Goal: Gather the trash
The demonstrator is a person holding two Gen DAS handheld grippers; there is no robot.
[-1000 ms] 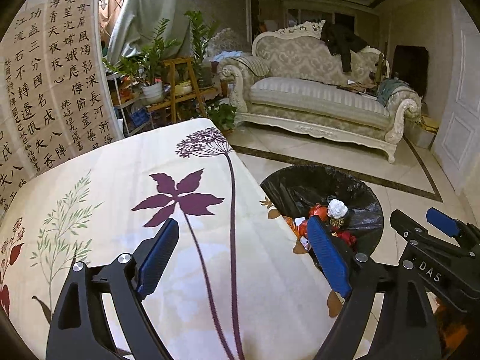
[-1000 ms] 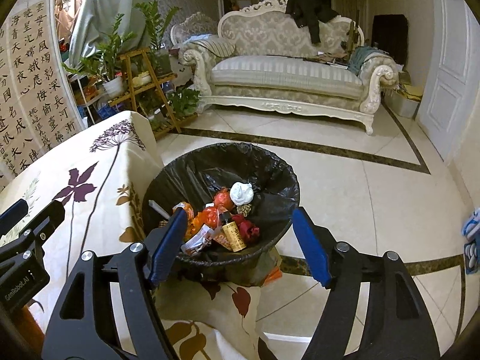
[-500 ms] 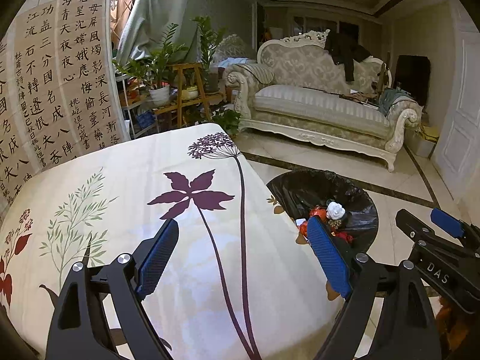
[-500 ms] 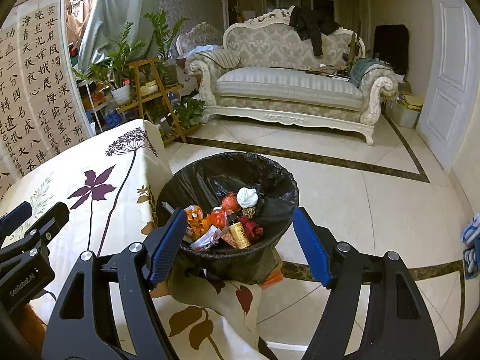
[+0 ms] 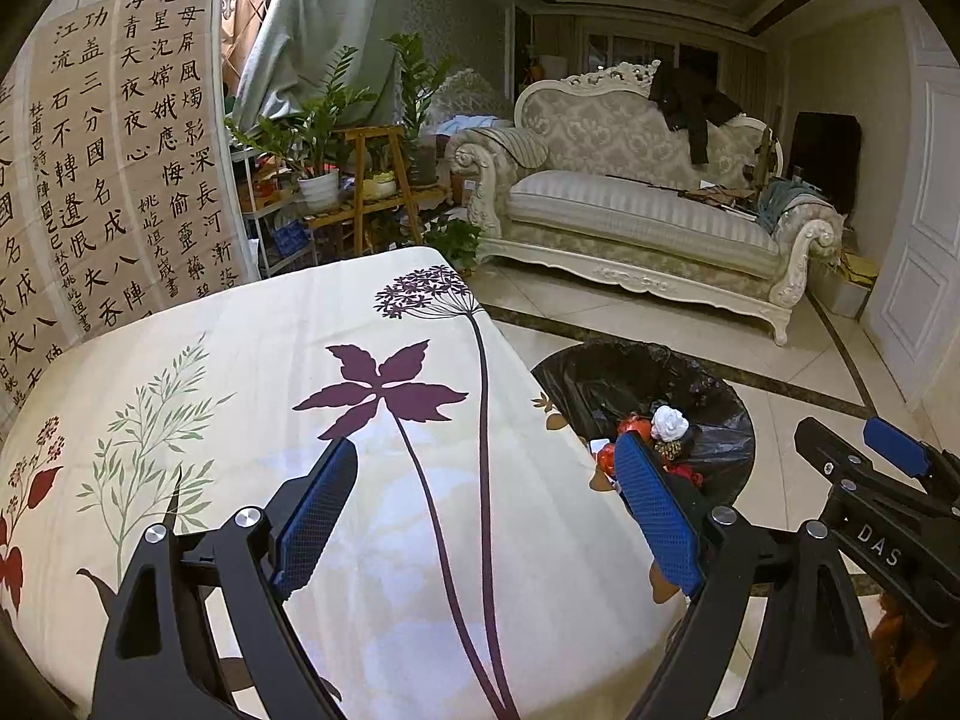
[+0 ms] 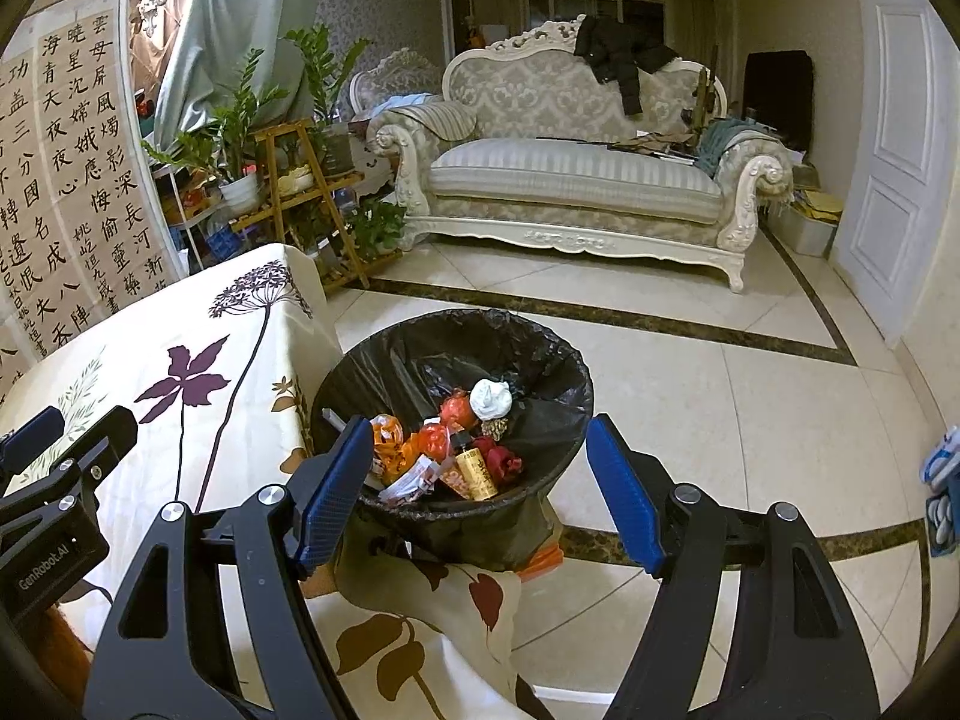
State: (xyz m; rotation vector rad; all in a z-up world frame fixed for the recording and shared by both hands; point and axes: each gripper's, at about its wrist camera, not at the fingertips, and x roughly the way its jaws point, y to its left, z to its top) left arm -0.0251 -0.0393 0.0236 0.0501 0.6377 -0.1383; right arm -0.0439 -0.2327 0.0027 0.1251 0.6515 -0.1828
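While both tools gape empty, left tool [image 5: 486, 516] overhangs the surface [image 5: 240, 360]; bin [image 6: 540, 360] at right tool's [image 6: 474, 492] twelve o'clock.

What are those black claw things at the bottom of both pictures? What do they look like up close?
They are two hand-held grippers. The left gripper and right gripper each have black angular frames with cut-outs, silver round bolts and two fingers faced with blue textured pads. White lettering marks their sides: "DAS" on the right one, "GenRobot.AI" on the left.
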